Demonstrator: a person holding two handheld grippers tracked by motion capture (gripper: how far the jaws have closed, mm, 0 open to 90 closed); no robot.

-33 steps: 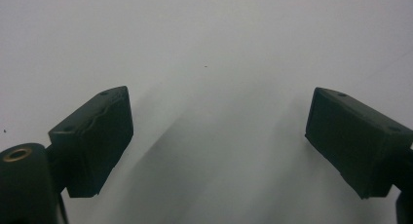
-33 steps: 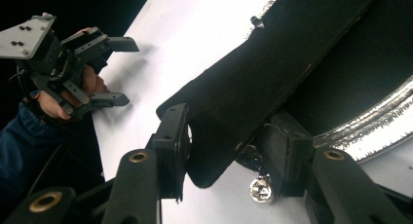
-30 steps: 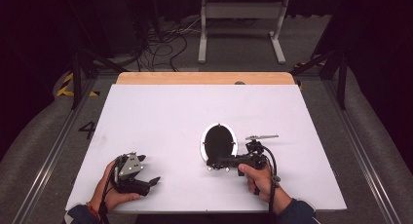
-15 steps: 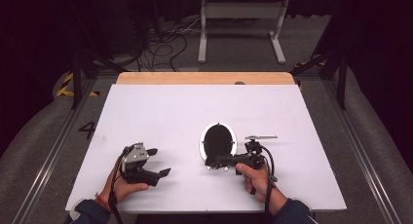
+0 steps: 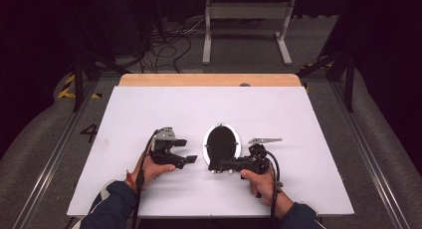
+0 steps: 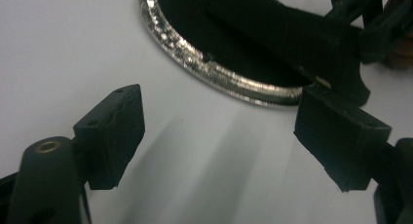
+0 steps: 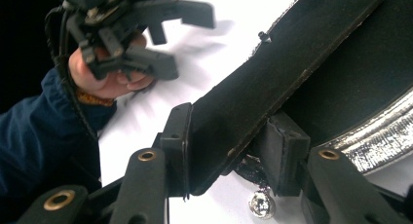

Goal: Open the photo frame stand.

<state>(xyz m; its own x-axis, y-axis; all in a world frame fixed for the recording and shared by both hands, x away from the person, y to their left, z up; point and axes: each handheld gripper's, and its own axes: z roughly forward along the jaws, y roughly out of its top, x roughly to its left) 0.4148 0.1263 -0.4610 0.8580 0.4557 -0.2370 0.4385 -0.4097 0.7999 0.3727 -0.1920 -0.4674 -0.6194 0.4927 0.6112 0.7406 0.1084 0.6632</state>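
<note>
- Where it lies near the white table's [image 5: 149, 109] front edge, the black oval, silver-rimmed mirror [image 5: 221, 144] has its black flap clenched by the right gripper [image 5: 219, 165].
- Left gripper [image 5: 186, 151], just beside its rim: jaws apart, lately narrowing, nothing between them.

We are seeing the black strap [image 7: 272, 73] running off the right gripper view's top edge, the silver-rimmed oval piece [image 6: 229, 83] getting cut by the left gripper view's top, its dark centre staying unreadable.
</note>
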